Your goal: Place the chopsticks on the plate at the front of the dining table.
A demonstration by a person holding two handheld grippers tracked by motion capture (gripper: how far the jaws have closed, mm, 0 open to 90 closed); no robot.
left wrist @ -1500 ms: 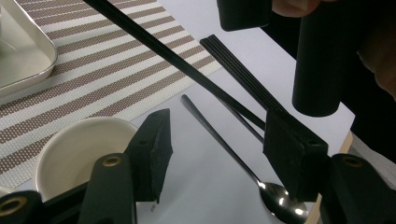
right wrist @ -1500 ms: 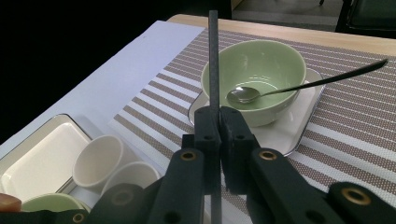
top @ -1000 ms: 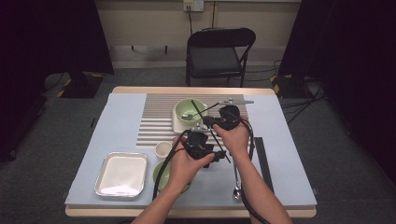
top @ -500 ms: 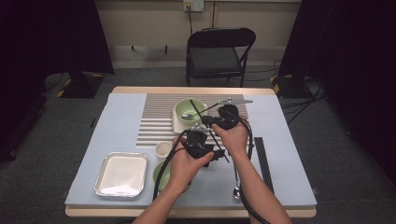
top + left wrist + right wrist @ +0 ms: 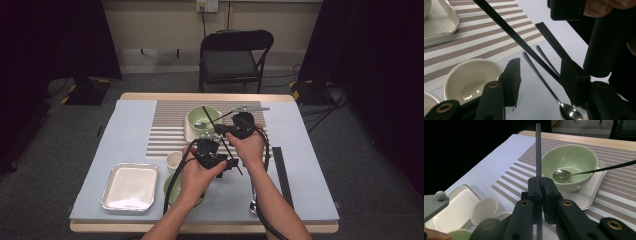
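A long black chopstick [image 5: 538, 150] stands upright in the right gripper view, and my right gripper [image 5: 541, 182] is shut on it. In the high view the right gripper [image 5: 220, 131] holds the chopstick [image 5: 210, 117] slanted over the mat, its lower part reaching my left gripper [image 5: 232, 162]. In the left gripper view the chopstick [image 5: 511, 32] passes between the jaws of the left gripper [image 5: 541, 65] and lies beside the right-hand jaw; a gap remains at the other jaw. These jaws have been closing over the last second.
A green bowl [image 5: 202, 120] with a spoon [image 5: 561, 174] in it sits on a white dish on the striped mat [image 5: 165, 130]. A small white cup [image 5: 174, 160], a metal tray [image 5: 130, 186], another spoon [image 5: 544, 82] and a black strip [image 5: 281, 172] lie nearby.
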